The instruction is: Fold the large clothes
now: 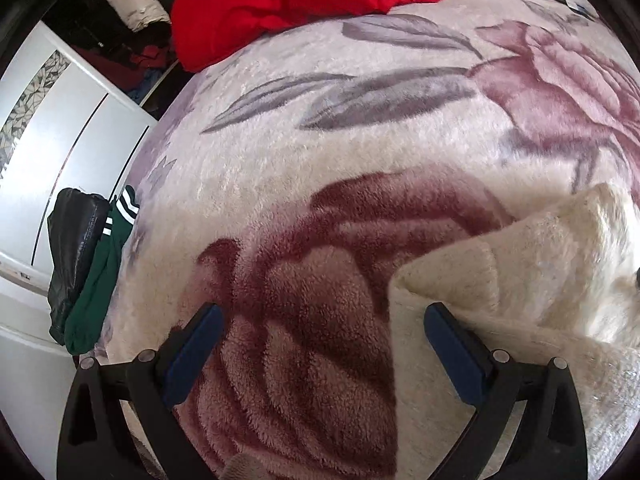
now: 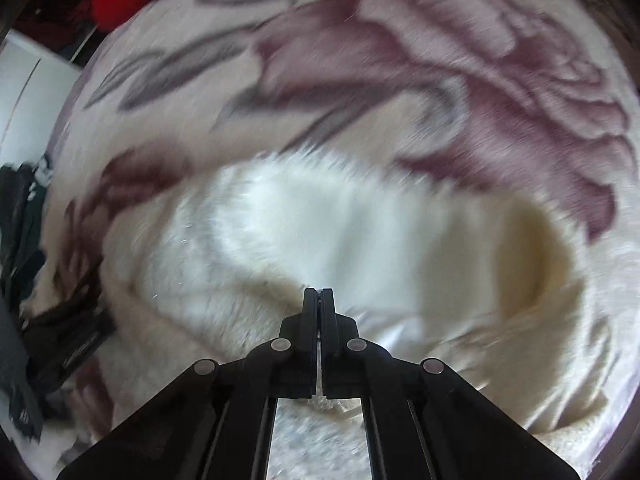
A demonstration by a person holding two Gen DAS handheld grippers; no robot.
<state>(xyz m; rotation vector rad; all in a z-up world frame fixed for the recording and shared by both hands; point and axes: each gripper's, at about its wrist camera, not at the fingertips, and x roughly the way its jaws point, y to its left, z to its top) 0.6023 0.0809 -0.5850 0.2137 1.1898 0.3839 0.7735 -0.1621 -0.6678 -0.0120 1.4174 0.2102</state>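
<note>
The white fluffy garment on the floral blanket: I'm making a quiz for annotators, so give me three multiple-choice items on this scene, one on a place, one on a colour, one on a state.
1. Where does the red garment lie?
A. at the blanket's far edge, toward the wardrobe
B. under the left gripper
C. on top of the white garment

2. What colour is the striped garment hanging at the blanket's left side?
A. yellow
B. green
C. orange

3. How do the two grippers' jaws stand?
A. both open
B. left shut, right open
C. left open, right shut

Answers:
1 A: it lies far up the floral blanket, near the open wardrobe.
2 B: green with white stripes, beside a black jacket.
3 C: the left gripper is spread wide over the blanket; the right gripper is closed, seemingly pinching the white fluffy garment.
</note>
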